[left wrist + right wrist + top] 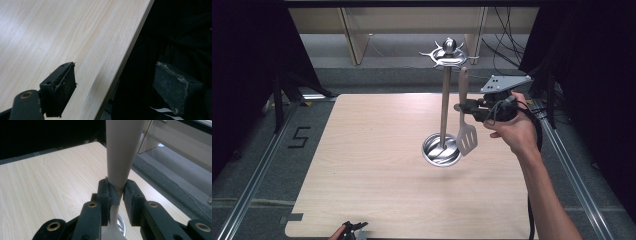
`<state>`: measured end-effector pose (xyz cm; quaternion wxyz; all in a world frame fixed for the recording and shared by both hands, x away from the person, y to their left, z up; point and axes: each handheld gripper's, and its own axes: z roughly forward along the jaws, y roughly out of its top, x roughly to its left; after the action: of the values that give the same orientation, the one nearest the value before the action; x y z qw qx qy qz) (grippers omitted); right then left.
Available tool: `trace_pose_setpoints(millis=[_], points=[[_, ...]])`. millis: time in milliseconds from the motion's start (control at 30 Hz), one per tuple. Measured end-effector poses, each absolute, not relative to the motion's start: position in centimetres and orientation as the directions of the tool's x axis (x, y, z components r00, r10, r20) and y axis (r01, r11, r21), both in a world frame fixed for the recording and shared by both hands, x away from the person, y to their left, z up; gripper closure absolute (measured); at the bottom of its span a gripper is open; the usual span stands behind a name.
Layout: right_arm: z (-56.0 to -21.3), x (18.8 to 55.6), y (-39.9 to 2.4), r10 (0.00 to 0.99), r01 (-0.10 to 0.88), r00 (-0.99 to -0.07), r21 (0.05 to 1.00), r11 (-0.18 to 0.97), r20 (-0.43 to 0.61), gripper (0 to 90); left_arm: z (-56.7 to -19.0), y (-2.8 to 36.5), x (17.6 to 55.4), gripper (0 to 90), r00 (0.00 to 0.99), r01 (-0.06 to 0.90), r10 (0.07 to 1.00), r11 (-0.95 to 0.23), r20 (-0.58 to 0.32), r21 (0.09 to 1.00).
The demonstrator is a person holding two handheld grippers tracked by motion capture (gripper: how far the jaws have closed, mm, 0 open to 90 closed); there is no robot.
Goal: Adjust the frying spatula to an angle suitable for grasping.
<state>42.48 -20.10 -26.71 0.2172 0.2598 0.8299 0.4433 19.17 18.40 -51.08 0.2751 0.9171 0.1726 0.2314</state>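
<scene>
We hold the spatula [464, 117] upright by its neck in the closed right gripper [461, 107], beside the rack [445, 100], probably to hang it; the left gripper [113, 83] rests open.

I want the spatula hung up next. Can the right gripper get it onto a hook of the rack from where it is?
Probably yes. The right gripper is clamped on the spatula by its handle, upright, beside the rack's pole, its top just under the hook ring. Nothing stands between them.
</scene>
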Motion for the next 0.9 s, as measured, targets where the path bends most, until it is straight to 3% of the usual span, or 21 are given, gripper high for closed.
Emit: trace_pose_setpoints(millis=[667,900], points=[[-27.2,42.8,-19.3,0.632,0.234,-0.768,0.871,0.432,-0.107,75.6,-51.1,18.4,19.2,17.3,0.845,0.194,0.434,-0.792,0.312,0.579],[-27.3,41.9,-19.6,0.638,0.228,-0.764,0.886,0.405,-0.096,65.4,-51.1,18.4,19.2,17.3,0.839,0.198,0.442,-0.79,0.316,0.58]])
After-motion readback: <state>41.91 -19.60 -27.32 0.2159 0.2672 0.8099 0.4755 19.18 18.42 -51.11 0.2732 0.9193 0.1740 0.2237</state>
